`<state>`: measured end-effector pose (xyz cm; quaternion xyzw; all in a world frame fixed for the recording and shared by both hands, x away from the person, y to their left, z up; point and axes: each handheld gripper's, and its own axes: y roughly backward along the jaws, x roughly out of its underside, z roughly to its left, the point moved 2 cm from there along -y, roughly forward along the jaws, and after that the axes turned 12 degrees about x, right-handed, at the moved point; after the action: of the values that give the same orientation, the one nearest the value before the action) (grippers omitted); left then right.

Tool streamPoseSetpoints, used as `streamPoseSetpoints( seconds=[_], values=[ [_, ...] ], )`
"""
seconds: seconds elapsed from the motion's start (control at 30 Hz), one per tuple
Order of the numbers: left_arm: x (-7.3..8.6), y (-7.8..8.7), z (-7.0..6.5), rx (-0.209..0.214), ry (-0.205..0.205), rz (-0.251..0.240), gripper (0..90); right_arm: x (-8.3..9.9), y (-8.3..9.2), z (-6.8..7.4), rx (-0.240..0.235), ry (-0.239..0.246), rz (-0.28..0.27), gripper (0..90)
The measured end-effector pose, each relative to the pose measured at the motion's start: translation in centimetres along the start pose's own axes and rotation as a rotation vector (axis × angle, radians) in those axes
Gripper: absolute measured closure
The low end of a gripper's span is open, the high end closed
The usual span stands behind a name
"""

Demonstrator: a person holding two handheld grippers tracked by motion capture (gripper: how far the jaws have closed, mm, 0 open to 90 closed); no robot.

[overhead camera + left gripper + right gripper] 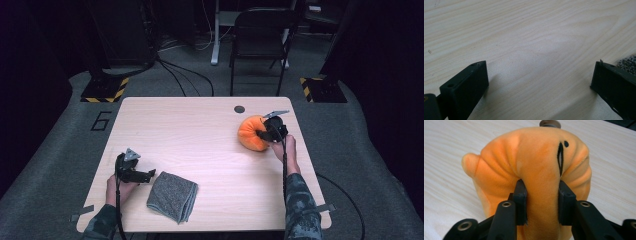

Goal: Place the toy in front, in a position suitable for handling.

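So the right tongs (541, 202) are already clamped on the orange plush toy (531, 167), pinching a fold of it, and it sits on the counter (200, 135) around 2 o'clock. Grab looks done; lifting and moving it is what's left, I'd guess. Left tongs (539, 82) are spread apart over bare wood at 8 o'clock, beside the grey cloth (172, 195).

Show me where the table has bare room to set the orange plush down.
Widest bare wood: the table middle, between orange plush toy and folded grey cloth. The far left corner is free too. Crowded: near left, by left gripper and cloth.
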<state>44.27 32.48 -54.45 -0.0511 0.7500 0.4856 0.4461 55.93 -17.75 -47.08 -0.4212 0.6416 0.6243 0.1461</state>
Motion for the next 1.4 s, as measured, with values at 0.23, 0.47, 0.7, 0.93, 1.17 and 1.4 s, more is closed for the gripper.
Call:
streamPoseSetpoints(
  seconds=[0.23,0.47,0.7,0.93,1.17,1.4],
  values=[
    [0.0,0.0,0.0,-0.001,0.000,-0.003,0.9,-0.4,1.1,-0.1,0.021,-0.056,-0.073,70.8],
    [0.0,0.0,0.0,-0.002,0.003,-0.007,0.9,-1.7,4.3,0.4,0.065,-0.103,-0.116,70.5],
    [0.0,0.0,0.0,-0.001,0.000,-0.002,0.9,-2.0,7.2,1.9,0.084,-0.165,-0.109,69.5],
    [0.0,0.0,0.0,-0.001,0.000,-0.003,0.9,-1.8,8.3,4.0,0.068,-0.209,-0.094,69.1],
    [0.0,0.0,0.0,-0.001,0.001,-0.003,0.9,-1.7,8.7,6.7,0.092,-0.240,-0.080,67.5],
    [0.0,0.0,0.0,0.000,0.000,0.000,0.9,-1.1,8.7,9.7,0.096,-0.271,-0.077,66.9]
  ],
)
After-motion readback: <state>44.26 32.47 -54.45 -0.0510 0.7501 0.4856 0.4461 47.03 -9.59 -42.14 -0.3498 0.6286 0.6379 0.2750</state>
